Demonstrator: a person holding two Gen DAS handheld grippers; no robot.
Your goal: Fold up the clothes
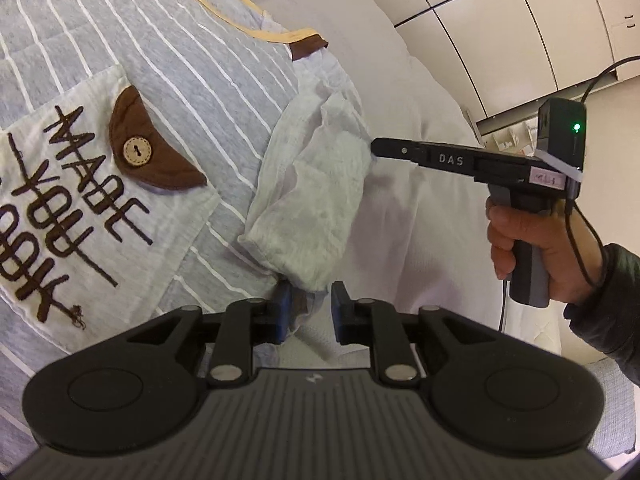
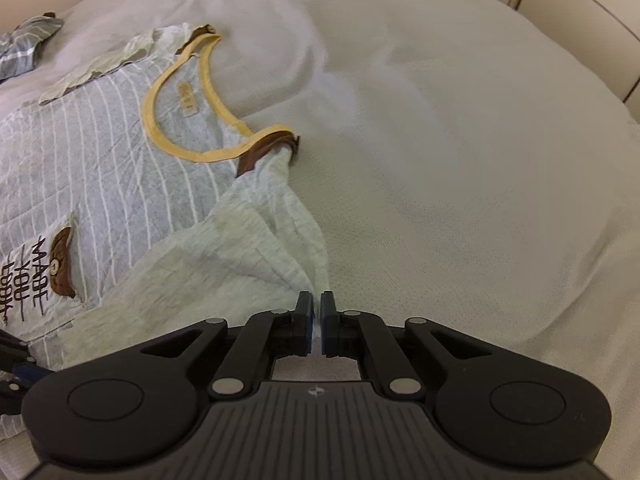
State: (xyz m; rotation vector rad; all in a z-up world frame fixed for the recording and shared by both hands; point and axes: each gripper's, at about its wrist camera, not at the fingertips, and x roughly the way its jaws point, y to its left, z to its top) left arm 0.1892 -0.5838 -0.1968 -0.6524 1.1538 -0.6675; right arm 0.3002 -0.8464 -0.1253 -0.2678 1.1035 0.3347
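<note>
A striped shirt (image 2: 100, 152) lies flat on a white bed (image 2: 460, 160), neckline far. The right gripper (image 2: 317, 320) pinches its pale sleeve (image 2: 248, 256) at the near edge. The left gripper (image 1: 308, 312) is released, its jaws straddling the sleeve's hem.

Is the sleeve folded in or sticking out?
Folded in. The pale sleeve lies doubled over the striped shirt, its edge pinched by the right gripper.
</note>
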